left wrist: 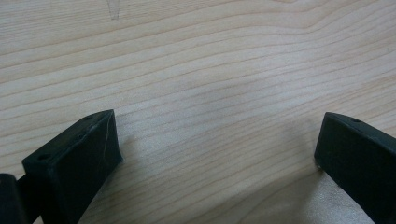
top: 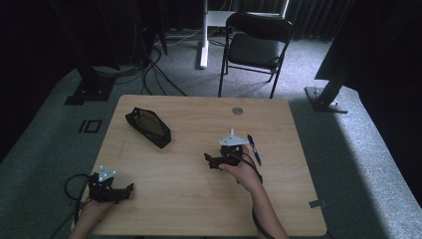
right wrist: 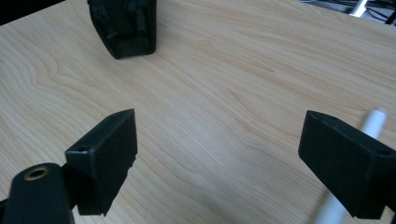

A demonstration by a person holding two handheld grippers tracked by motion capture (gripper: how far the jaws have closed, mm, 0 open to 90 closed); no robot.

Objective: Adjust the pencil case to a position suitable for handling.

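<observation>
hovering with both sets of jaws spread and empty, nothing picked up yet.
right gripper sits mid-frame just left of the pen; left gripper rests lower left; the black case lies upper left, well apart.

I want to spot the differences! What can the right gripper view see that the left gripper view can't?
The right gripper view has the black pouch lying on the table at the top and a white pen partly behind the right gripper's right-hand finger. It also catches dark floor past the table edge. The left gripper view adds a faint pale mark on the wood near the top. Both show the light wooden table and two black fingers spread wide apart with nothing between them, as on the left gripper.
</observation>
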